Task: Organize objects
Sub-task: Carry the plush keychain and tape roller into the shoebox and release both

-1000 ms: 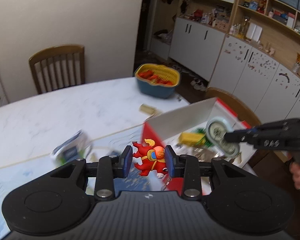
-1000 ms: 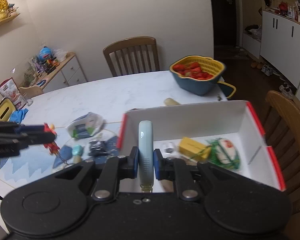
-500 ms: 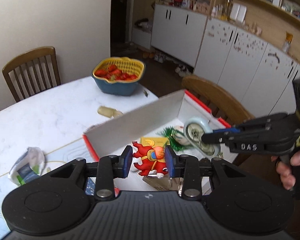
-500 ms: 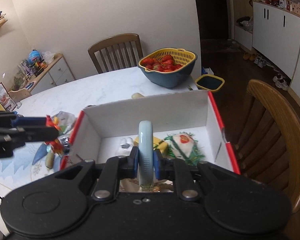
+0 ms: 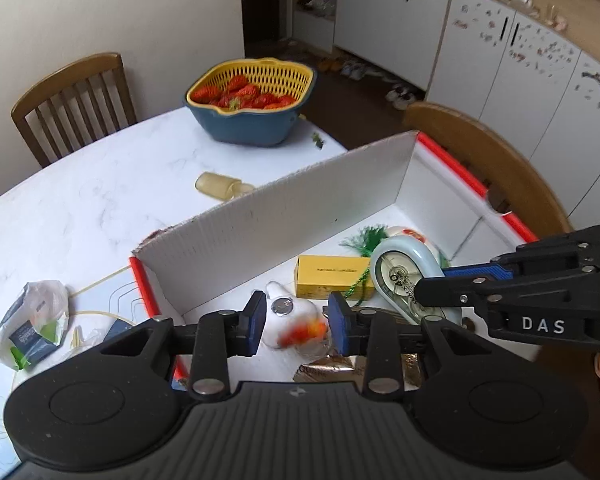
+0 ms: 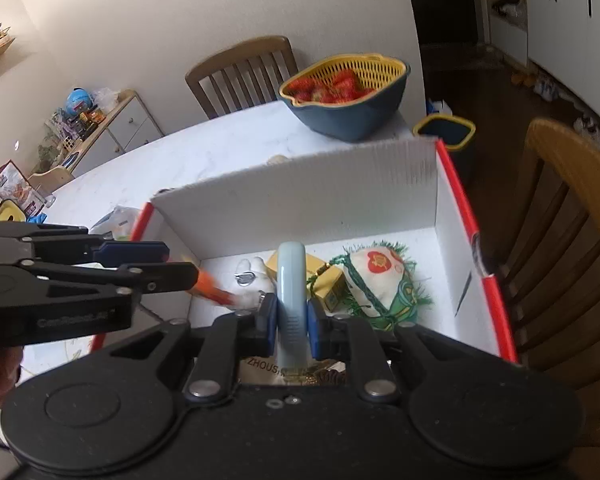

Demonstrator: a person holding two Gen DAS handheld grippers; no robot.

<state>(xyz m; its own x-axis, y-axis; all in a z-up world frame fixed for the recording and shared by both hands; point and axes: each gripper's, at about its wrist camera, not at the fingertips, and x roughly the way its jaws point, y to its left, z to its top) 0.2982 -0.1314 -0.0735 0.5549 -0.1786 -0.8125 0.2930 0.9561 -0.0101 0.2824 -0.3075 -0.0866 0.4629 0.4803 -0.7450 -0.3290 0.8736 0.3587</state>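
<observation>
A: Left tool (image 5: 297,322) status?

B: Jaws spread, pads not touching anything. A red-orange toy (image 5: 305,331) shows as a motion-blurred smear in the gap between them, loose, over the open white box (image 5: 284,216). Right wrist view has the same toy (image 6: 214,290) as an orange streak just off the left tool's tips, inside the box's near-left corner.

A: Right tool?

B: Right tool (image 6: 292,320) is pinching a pale blue correction tape dispenser (image 6: 291,280) edge-on, pads on both flat sides. From the left wrist view it sits to the right of the left tool, dispenser (image 5: 406,270) held over the box interior, clear roller window facing that camera.

A: What's in the box under them?

B: Ahead of the right tool: yellow carton (image 5: 332,276), a white figure (image 5: 284,306) beside it, and a green-fringed embroidered pouch (image 6: 380,284) further right. Some foil-looking packet under the tools, too hidden to identify.

A: Outside the box?

B: On the bench (image 5: 100,192), left of the left tool: a plastic-wrapped blue pack (image 5: 32,330). Beyond the box's far wall: a small translucent beige item (image 5: 218,186), then a yellow colander of strawberries (image 5: 252,88) nested in a blue bowl. Wooden chair (image 5: 74,100) past the bench's far edge.
</observation>
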